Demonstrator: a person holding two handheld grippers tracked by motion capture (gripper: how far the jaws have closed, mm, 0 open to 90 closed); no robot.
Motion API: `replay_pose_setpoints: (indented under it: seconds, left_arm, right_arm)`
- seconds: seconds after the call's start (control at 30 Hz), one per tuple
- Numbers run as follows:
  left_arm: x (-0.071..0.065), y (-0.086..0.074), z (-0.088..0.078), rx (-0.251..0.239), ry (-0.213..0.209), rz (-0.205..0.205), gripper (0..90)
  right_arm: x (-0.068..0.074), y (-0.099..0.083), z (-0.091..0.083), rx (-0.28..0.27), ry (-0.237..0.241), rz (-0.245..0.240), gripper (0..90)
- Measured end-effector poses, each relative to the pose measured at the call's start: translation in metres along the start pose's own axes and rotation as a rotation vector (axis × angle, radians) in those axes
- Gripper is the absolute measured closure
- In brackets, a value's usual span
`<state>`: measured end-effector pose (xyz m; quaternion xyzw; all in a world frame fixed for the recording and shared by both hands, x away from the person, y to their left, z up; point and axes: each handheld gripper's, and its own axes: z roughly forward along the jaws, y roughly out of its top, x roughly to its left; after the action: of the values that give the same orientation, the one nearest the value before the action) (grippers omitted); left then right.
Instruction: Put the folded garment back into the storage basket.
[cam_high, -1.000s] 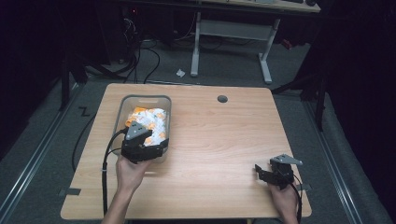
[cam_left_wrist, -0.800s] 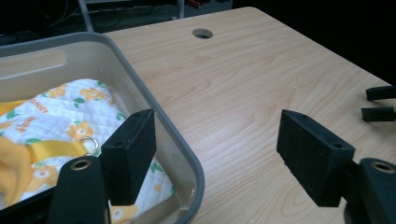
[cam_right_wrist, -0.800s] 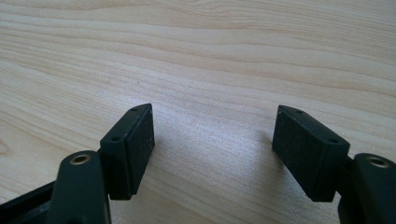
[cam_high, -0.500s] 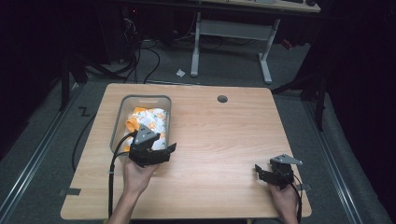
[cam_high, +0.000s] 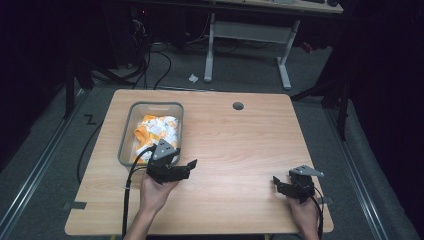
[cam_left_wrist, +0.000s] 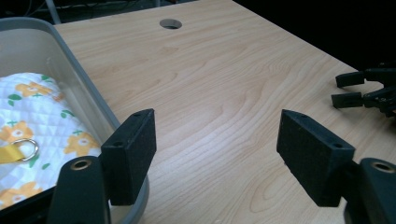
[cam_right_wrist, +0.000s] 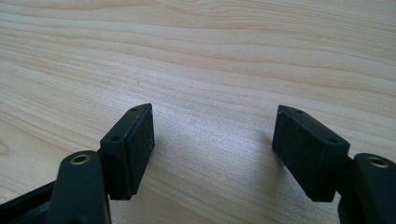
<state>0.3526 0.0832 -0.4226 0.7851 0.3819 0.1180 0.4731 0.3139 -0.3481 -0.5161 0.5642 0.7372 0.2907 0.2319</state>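
I am holding my left gripper (cam_high: 187, 167) wide open beside the tub (cam_high: 125, 145) of flowered cloth (cam_high: 157, 130); my right gripper (cam_high: 279, 184) is resting open on the table (cam_high: 240, 145).

A dim lab or workshop: a pale wooden worktop (cam_high: 240, 145) on grey carpet (cam_high: 45, 145), cables (cam_high: 150, 60) trailing behind, and a metal-legged desk (cam_high: 245, 35) beyond.
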Motion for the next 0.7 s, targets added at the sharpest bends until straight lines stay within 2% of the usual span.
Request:
replay_pose_setpoints:
  seconds: [0.47,0.7]
  left_arm:
    - [-0.013,-0.01,0.019,0.024,-0.063,-0.003,29.0]
    - [-0.019,-0.014,0.03,0.042,-0.076,0.003,29.2]
  right_arm:
    - [0.0,0.0,0.0,0.0,0.0,0.0,30.0]
    - [0.0,0.0,0.0,0.0,0.0,0.001,30.0]
